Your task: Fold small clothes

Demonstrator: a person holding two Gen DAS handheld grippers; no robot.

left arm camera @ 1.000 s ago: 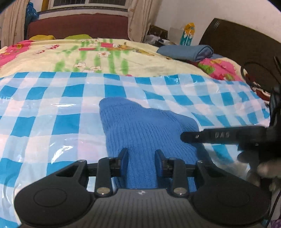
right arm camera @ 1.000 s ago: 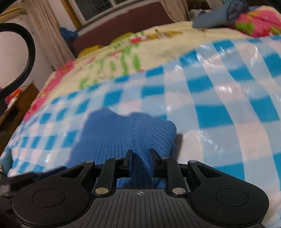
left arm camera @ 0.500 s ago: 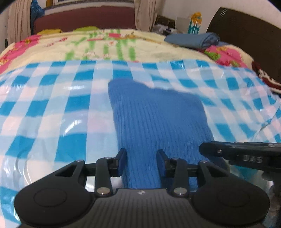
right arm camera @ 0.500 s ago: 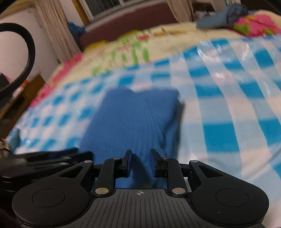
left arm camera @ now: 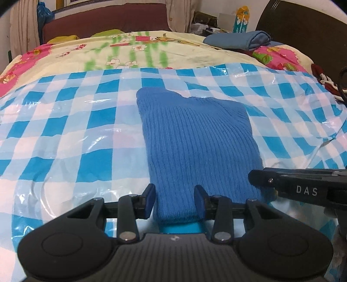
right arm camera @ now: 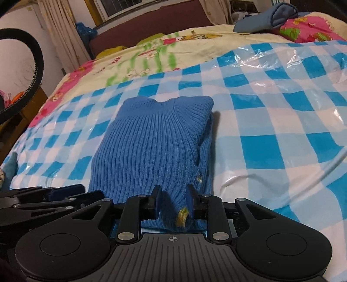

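Observation:
A folded blue ribbed sweater (left arm camera: 195, 138) (right arm camera: 156, 143) lies flat on a blue-and-white checked plastic sheet (left arm camera: 65, 130) (right arm camera: 271, 130), collar end away from me. Its near left edge fills the gap of my left gripper (left arm camera: 174, 201), and both pads press on the cloth. At the near right edge, where a yellow-green label shows, my right gripper (right arm camera: 173, 201) has its jaws opening. The cloth still sits between them, with a dark gap beside the left pad. Each gripper's fingers also show in the other view, the right one (left arm camera: 303, 186) and the left one (right arm camera: 43, 199).
The sheet covers a bed with a floral bedspread (left arm camera: 130, 50). A folded grey-blue cloth (left arm camera: 238, 40) (right arm camera: 266, 16) rests at the far right by the dark headboard (left arm camera: 303, 26). A black cable loop (right arm camera: 32, 54) hangs at the left.
Both grippers have drawn back toward me along the bed, and more of the sweater now shows lying flat. The right jaws stand a little wider apart.

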